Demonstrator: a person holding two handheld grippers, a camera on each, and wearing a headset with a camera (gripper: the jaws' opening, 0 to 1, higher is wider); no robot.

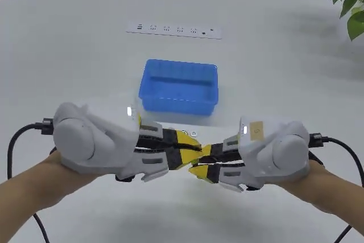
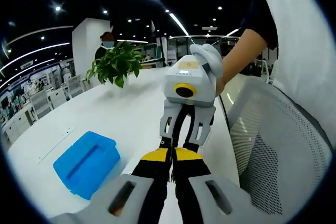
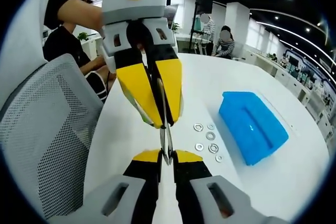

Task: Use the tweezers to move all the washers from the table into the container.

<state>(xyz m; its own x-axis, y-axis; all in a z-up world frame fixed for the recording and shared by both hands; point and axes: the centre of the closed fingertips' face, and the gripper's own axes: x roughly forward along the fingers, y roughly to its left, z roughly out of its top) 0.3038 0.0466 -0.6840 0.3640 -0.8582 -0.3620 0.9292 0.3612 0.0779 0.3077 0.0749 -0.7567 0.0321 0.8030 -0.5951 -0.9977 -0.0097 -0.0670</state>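
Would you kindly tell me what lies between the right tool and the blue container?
Washers lie there on the white table, shown in the right gripper view.

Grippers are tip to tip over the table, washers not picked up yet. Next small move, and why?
Probably let one gripper release so the other alone holds the tweezers. The left gripper and right gripper both look shut on them, tip to tip, so they can't reach anything. The washers lie on the table beside the container. Which end is the tip, I can't tell.
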